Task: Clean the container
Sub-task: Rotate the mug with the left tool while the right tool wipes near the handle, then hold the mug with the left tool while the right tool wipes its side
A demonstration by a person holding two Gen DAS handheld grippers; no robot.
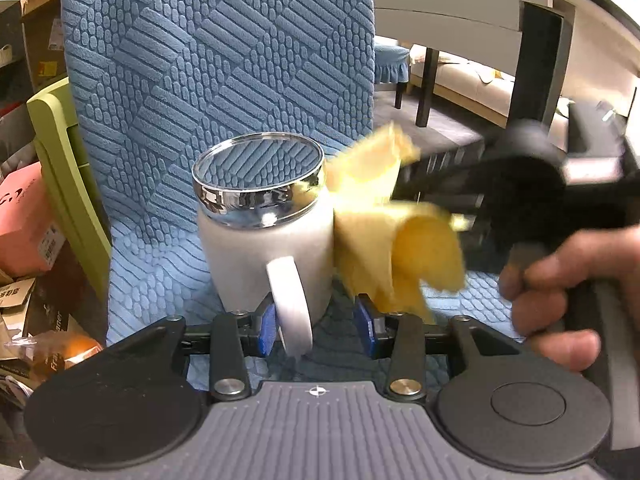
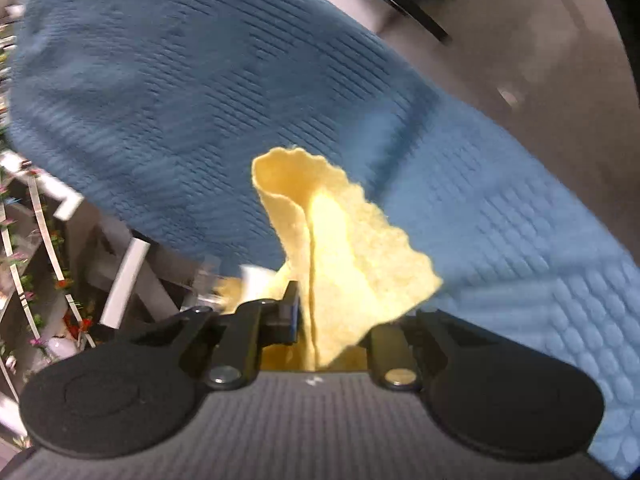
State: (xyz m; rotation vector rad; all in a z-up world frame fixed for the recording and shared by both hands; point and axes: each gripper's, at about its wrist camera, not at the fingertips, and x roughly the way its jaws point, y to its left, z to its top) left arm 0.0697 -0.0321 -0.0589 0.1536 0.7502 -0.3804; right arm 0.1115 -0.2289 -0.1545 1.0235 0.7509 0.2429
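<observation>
A white mug with a shiny metal rim stands on the blue quilted chair seat. Its handle points toward me and sits between my left gripper's blue pads, which stand apart around it. My right gripper comes in from the right, blurred, shut on a yellow cloth that touches the mug's right side. In the right wrist view the right gripper is shut on the yellow cloth, which stands up above the fingers.
The blue chair back rises right behind the mug. A green chair frame and cardboard boxes crowd the left. A dark table leg and beige sofa are at back right. A hand holds the right gripper.
</observation>
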